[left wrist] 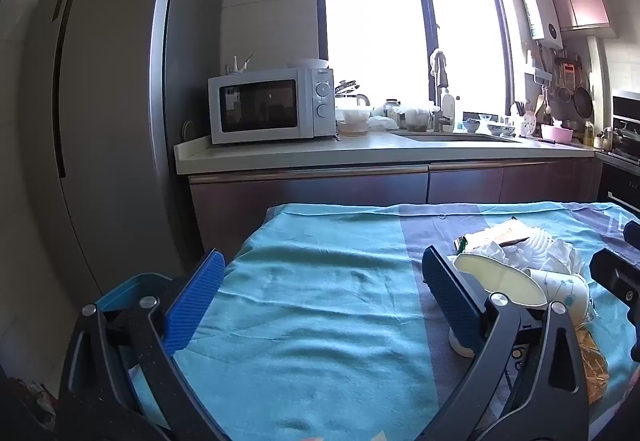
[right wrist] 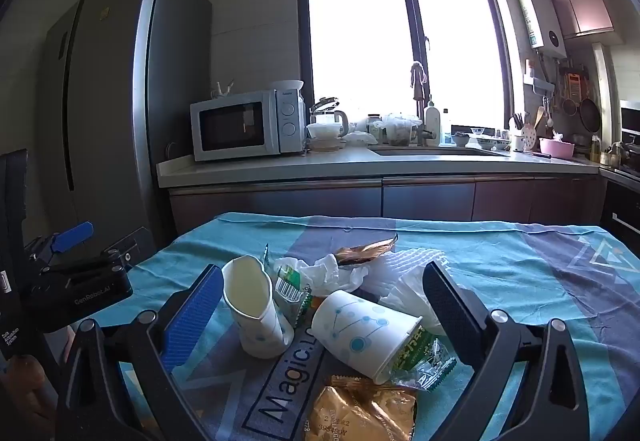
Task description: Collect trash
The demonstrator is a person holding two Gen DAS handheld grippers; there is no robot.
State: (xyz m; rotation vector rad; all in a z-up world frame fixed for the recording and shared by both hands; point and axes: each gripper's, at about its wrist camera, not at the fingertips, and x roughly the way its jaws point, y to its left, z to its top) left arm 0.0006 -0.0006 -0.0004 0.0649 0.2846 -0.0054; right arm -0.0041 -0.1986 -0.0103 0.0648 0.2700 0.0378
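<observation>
Room: we record a kitchen with a tall grey refrigerator [right wrist: 108, 89] at the left, a bright window [right wrist: 400, 37] behind, and a counter [right wrist: 360, 165] carrying a white microwave [right wrist: 246, 125] and a sink area crowded with bottles and bowls.

Surface: we list a tabletop [right wrist: 500, 273] covered by a turquoise and grey cloth with printed lettering; in the left wrist view its left half is bare cloth.

Trash pile: we find it on the middle of the cloth, directly ahead of the right gripper [right wrist: 320, 305] and off to the right of the left gripper [left wrist: 324, 301]. We judge the right hand the nearer one for a first pick.

Items, in descending size:
- paper cup on its side [right wrist: 364, 333], mouth toward the lower right, long axis running diagonally between the right gripper's fingers;
- crushed paper cup [right wrist: 256, 309], standing roughly upright with a pinched mouth, just inside the left blue pad [right wrist: 192, 317];
- gold wrapper [right wrist: 360, 413], nearest the camera;
- white crumpled tissue and plastic [right wrist: 336, 273] behind the cups;
- green wrapper [right wrist: 424, 357] touching the lying cup's mouth;
- brown foil wrapper [right wrist: 364, 251] at the far side.

Grippers: we note both with jaws spread wide, clamped on nothing. The lying cup sits between the right gripper's fingers, untouched.
</observation>
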